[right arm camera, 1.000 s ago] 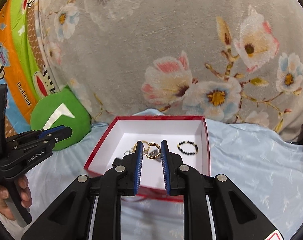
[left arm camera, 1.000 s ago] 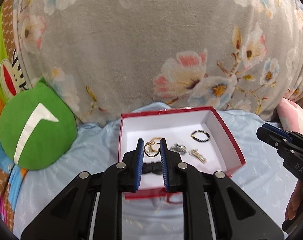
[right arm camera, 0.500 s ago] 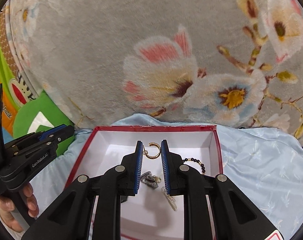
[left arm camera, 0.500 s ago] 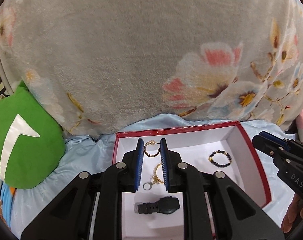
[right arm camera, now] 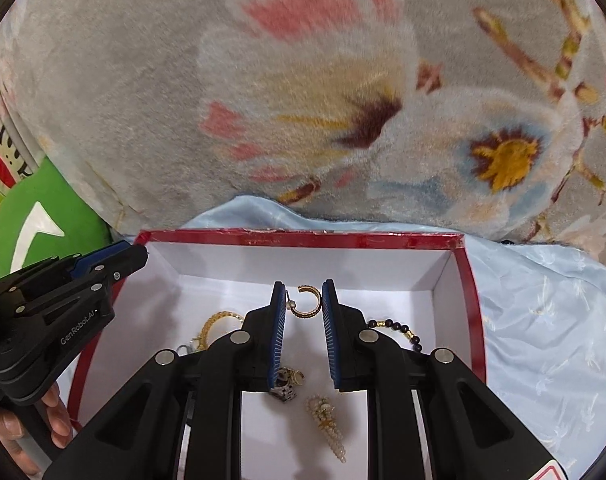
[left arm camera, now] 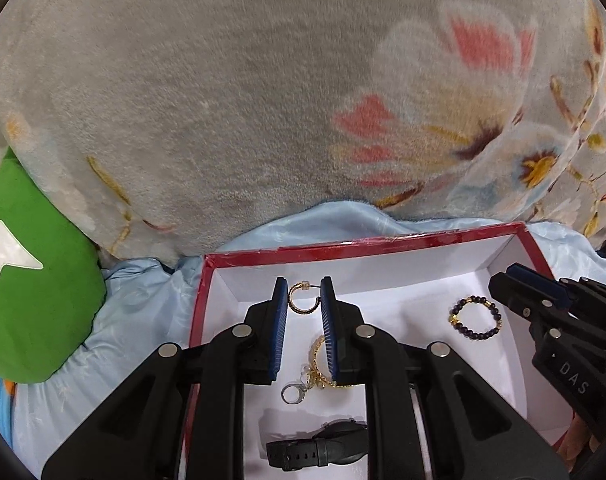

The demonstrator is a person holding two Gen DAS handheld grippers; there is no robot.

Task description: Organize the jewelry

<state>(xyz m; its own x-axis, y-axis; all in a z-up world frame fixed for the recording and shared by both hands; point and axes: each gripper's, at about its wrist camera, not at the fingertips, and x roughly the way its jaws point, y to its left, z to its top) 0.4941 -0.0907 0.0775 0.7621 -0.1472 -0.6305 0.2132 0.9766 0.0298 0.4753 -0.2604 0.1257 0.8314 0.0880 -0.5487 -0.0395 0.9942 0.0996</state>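
1. We see a red box (left arm camera: 383, 246) with a white inside, lying on a pale blue sheet (right arm camera: 543, 320) in front of a grey flowered blanket (left arm camera: 263, 100); a green cushion (left arm camera: 35, 300) sits at the left.
2. Our left tongs (left arm camera: 303, 300) hang over the box with the blue pads a narrow gap apart and nothing pressed between them.
3. Our right tongs (right arm camera: 303, 304) also hang over the box, pads a narrow gap apart and bare.
4. A gold hoop earring (left arm camera: 302, 300) lies flat on the box floor near the far wall; in the right wrist view its open side faces left, with the post at that side.
5. A dark beaded bracelet (left arm camera: 477, 317) lies flat as a ring toward the right wall.
6. A gold chain with a small silver ring (left arm camera: 317, 372) lies near the middle, partly hidden by the left tongs.
7. A black watch (left arm camera: 323, 446) lies at the near end, its strap running left to right.
8. A pearl drop earring (right arm camera: 329, 422) lies with its long axis running front to back, its narrow tip toward us.
9. A small dark charm (right arm camera: 285, 386) lies just beside it.
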